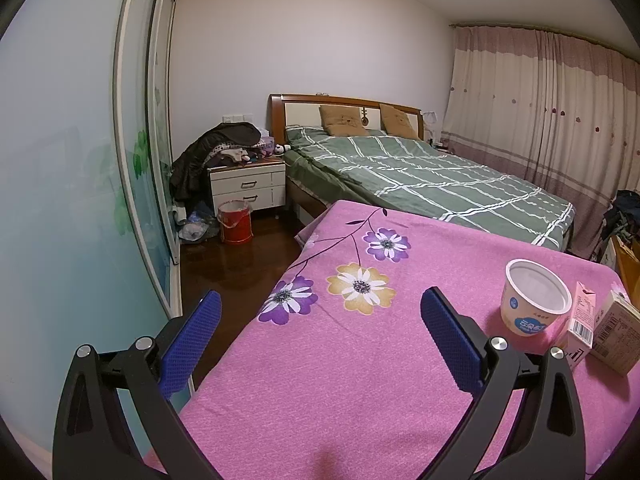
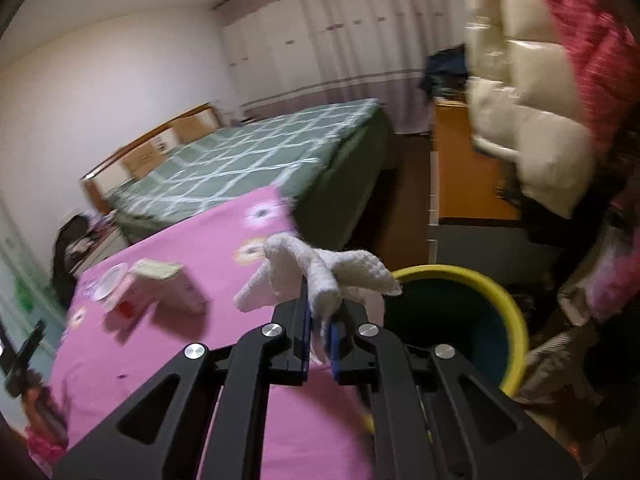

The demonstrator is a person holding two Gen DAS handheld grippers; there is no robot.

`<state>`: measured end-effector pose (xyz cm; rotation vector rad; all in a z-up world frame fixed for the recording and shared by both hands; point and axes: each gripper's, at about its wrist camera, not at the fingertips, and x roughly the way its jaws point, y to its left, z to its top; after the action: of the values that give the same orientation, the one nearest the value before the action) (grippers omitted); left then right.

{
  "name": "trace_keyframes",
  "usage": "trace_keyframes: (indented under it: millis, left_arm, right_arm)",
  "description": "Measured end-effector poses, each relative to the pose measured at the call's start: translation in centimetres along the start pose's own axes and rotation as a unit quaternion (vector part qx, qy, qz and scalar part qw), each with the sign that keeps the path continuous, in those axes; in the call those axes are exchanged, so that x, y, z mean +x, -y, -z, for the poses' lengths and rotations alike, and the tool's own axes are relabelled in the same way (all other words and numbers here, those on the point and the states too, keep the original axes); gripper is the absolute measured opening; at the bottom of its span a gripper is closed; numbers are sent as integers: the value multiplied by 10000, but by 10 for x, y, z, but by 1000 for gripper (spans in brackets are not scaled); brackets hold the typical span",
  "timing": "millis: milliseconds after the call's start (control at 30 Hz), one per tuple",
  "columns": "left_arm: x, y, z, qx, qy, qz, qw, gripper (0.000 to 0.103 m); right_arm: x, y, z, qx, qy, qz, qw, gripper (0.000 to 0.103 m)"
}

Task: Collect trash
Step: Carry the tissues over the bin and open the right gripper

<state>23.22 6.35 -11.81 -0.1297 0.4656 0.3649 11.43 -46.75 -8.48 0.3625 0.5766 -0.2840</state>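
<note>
My right gripper point(image 2: 320, 316) is shut on a crumpled white tissue point(image 2: 316, 272), which sticks out ahead of the pads above the right edge of the pink flowered cloth point(image 2: 192, 320). A yellow-rimmed bin point(image 2: 516, 320) with a dark inside stands on the floor just right of the tissue. My left gripper point(image 1: 320, 320) hangs open over the pink cloth point(image 1: 340, 380) with nothing between its fingers. To its right stand an empty white paper cup point(image 1: 534, 300), a pink carton point(image 1: 580, 324) and a beige carton point(image 1: 618, 332). The right wrist view is blurred.
A green checked bed point(image 1: 420, 180) lies beyond the pink surface. A white nightstand point(image 1: 248, 188) piled with clothes and a red bucket point(image 1: 235, 222) stand at the left by a sliding wardrobe. A cream padded jacket point(image 2: 532, 120) hangs at the right over an orange cabinet point(image 2: 464, 184).
</note>
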Motion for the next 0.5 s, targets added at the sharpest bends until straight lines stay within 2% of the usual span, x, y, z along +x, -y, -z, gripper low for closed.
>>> trace_keyframes:
  millis: [167,267,300,333,500]
  left_arm:
    - [0,0,0,3,-5,-3,10000,98]
    - [-1,-1,1,2,-7,-10,10000,98]
    - [-1,-1,1,1,-9,-12,10000,98]
    - [0,-1,1,3,-11,-12,10000,98]
    - [-1,-1,1,6,-3,-15,10000,98]
  right_arm:
    - [13,36,1,296,-216,364,9987,9]
    - [20,44,3,412,-318,438,9977,25]
    - [21,45,3,408,-306,485,9975,38]
    - [21,46,4,391,-261,528,9975,46]
    - [22,36,8,433,-183,509,9976,47]
